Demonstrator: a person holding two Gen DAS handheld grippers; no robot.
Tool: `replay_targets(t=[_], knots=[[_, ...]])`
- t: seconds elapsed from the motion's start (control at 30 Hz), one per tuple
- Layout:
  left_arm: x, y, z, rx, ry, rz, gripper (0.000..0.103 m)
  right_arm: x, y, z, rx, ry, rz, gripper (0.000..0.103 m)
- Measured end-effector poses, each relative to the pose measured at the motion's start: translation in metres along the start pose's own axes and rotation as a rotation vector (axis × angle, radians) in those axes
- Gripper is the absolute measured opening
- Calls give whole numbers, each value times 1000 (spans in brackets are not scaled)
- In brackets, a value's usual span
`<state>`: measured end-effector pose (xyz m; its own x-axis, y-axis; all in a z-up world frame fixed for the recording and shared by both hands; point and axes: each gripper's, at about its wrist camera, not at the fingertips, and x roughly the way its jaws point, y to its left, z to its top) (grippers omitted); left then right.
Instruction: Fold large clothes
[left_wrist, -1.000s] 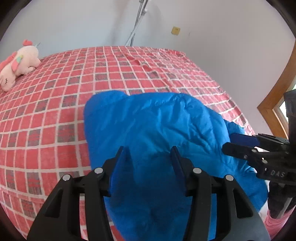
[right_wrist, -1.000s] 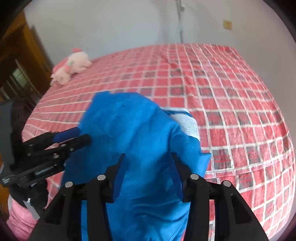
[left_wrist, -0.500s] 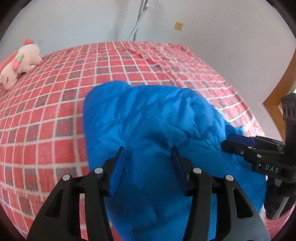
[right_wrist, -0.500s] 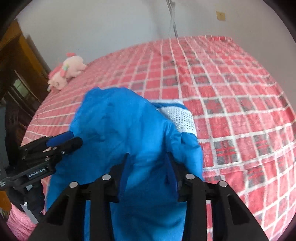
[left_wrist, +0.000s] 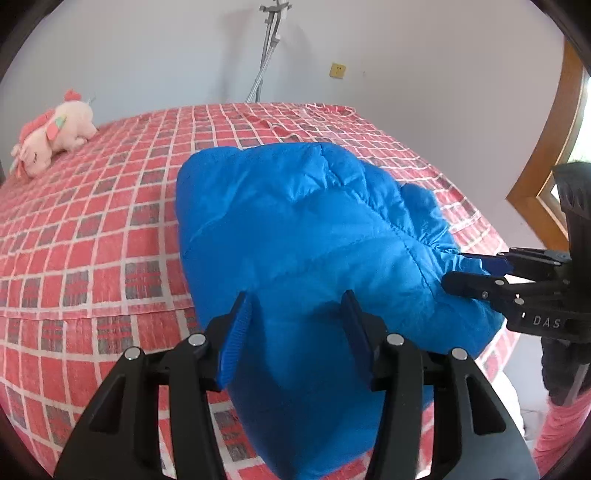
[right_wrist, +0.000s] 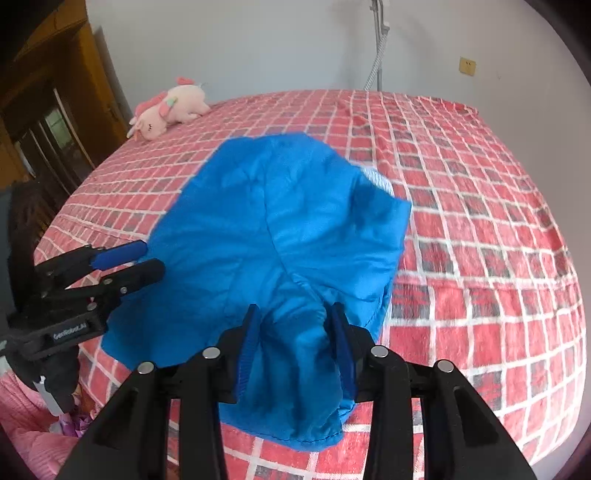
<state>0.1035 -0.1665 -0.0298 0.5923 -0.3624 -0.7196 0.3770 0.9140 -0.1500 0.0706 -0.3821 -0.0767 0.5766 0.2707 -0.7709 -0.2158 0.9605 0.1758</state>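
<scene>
A bright blue puffy jacket (left_wrist: 306, 221) lies bunched on the red checked bed, its near end lifted off the bed edge. My left gripper (left_wrist: 297, 314) has its jaws closed on the jacket's near hem, cloth filling the gap between them. My right gripper (right_wrist: 293, 325) is shut on another part of the near hem of the jacket (right_wrist: 266, 229). A white mesh lining patch (right_wrist: 376, 181) peeks out at the jacket's right side. The right gripper shows in the left wrist view (left_wrist: 476, 273), and the left gripper shows in the right wrist view (right_wrist: 136, 262).
The red checked bedspread (left_wrist: 92, 229) covers a wide bed. A pink plush toy (left_wrist: 51, 133) lies at the far left corner; it also shows in the right wrist view (right_wrist: 170, 107). A metal pole (left_wrist: 266, 55) and grey wall stand behind. A wooden frame (left_wrist: 554, 140) is at right.
Both grippers have pulled back and lifted with the hem. The jacket's near end has drawn toward the bed edge, and the right jaws have closed further on the cloth.
</scene>
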Motion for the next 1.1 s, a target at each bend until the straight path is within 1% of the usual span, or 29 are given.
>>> replay_targets(t=[0.2,0.4,0.7,0.87,1.03,1.1], knots=[[7,-6,-8,33,-5,35,50,17,-9,-12,38,-9,32,38],[12,-7,-13,44,-15,55,50,22,-7,-20,42,-32,14,38],[15,-7,-15,38,-19,48,51,27,-5,-23,56,-55,9,38],[16,-5,-12,24,-4,33,51,25,-5,-20,67,-46,3,39],[8,6,-5,-1,28,-18,51,13,-2,-12,66,-37,1,43],[1,15,0,-24,42,-39,53,4,-3,-10,79,-42,19,54]])
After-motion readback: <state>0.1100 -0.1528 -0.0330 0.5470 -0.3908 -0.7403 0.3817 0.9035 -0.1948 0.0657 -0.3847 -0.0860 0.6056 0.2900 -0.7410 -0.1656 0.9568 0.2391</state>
